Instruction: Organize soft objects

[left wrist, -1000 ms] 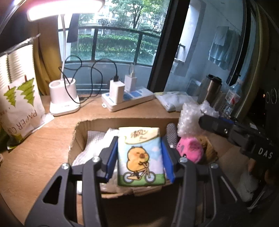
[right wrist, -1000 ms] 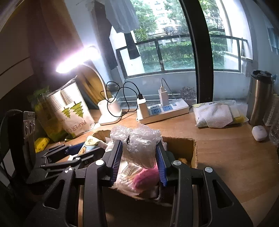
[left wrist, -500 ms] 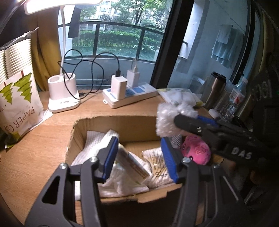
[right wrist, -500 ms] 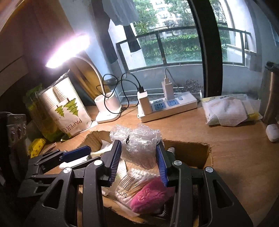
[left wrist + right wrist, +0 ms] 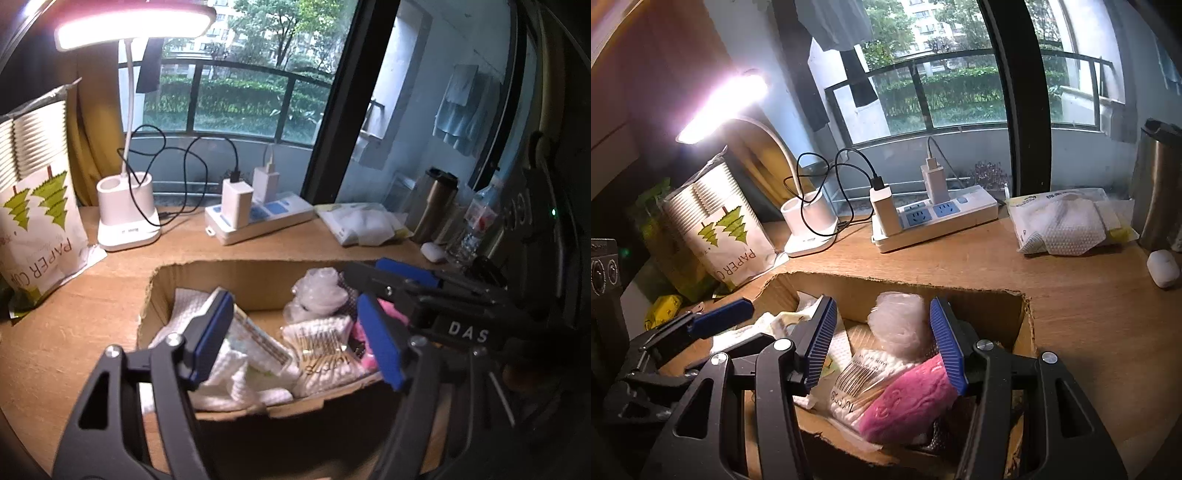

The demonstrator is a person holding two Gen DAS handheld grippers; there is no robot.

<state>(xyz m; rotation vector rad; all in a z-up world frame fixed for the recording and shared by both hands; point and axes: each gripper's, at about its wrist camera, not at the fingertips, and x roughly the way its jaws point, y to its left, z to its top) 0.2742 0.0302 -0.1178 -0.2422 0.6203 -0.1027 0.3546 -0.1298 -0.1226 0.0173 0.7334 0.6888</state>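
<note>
The wooden worktop (image 5: 1089, 314) carries a cardboard box (image 5: 207, 275) at its near middle, and the soft things are already gathered inside it. At the left of the box lies a white cloth (image 5: 184, 314) with a printed tissue pack (image 5: 258, 343) on it; to the right sit a bag of cotton swabs (image 5: 325, 347), a pink plush (image 5: 912, 398) and, toward the far wall, a wad of bubble wrap (image 5: 899, 325). Both claws hang over the box with jaws apart and nothing between them: the left claw (image 5: 295, 339) above the tissue pack, the right claw (image 5: 882, 343) around the bubble wrap but seemingly not pressing it. This looks like the release step. The face-cloth pack (image 5: 1067, 221) lies far right, outside the box; the next move likely calls for lifting clear and reaching for it
</note>
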